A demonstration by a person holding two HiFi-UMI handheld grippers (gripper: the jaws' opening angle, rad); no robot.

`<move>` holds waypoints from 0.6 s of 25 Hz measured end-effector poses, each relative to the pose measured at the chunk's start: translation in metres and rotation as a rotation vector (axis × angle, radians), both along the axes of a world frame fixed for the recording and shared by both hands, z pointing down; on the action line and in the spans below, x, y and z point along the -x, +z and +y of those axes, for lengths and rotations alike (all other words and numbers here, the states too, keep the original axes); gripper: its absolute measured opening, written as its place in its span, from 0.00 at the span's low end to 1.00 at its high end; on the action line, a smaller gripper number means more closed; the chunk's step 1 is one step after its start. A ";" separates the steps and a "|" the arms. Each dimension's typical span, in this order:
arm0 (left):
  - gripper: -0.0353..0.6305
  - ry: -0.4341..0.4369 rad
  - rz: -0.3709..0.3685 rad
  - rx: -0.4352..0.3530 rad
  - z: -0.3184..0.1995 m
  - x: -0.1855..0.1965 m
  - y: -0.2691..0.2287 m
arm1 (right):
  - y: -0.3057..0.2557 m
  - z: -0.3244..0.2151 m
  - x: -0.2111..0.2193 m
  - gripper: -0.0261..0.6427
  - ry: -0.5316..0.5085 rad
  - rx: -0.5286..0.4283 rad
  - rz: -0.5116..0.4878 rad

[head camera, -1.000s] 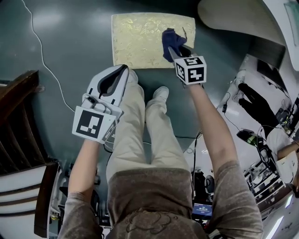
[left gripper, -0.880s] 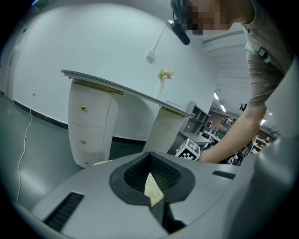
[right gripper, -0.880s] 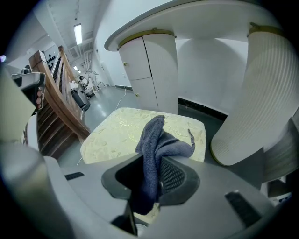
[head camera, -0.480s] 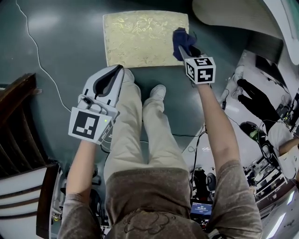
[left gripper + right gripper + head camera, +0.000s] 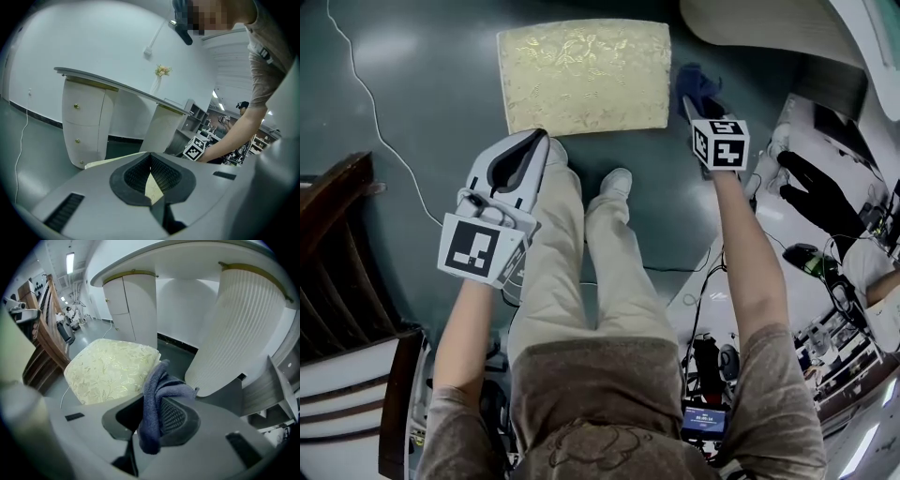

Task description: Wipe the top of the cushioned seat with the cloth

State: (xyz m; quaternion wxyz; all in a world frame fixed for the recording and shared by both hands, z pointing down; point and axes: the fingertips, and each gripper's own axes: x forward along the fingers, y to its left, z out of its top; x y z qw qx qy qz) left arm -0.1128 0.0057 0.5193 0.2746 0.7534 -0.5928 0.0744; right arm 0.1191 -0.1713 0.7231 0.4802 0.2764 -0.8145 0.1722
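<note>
Head view puts my right tongs (image 5: pixel 688 98) pinching the bunched dark-blue terry cloth (image 5: pixel 698 80) just off the 3 o'clock edge of the pale-gold, leaf-patterned square cushioned seat (image 5: pixel 581 73), which stands on the dark green floor (image 5: pixel 412 103). My left tongs (image 5: pixel 542 139) hang pressed together and empty near the seat's 7 o'clock corner. To wipe well, I'd bring the cloth over the top and lower it until the loose fold lies flat. Then I'd draw light, overlapping strokes edge to edge, keeping the hard tips off the fabric.
</note>
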 end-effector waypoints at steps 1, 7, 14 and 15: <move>0.08 0.001 0.002 -0.002 -0.001 -0.001 -0.001 | -0.003 0.001 -0.002 0.19 0.002 -0.001 -0.006; 0.08 0.004 0.002 -0.012 -0.005 -0.003 -0.006 | -0.020 0.022 0.020 0.19 -0.016 0.011 -0.076; 0.08 -0.028 -0.001 -0.013 0.002 0.012 -0.007 | -0.030 0.078 0.089 0.19 -0.090 0.075 -0.188; 0.08 -0.034 -0.002 -0.014 0.007 0.016 -0.007 | -0.029 0.091 0.101 0.19 -0.103 0.086 -0.202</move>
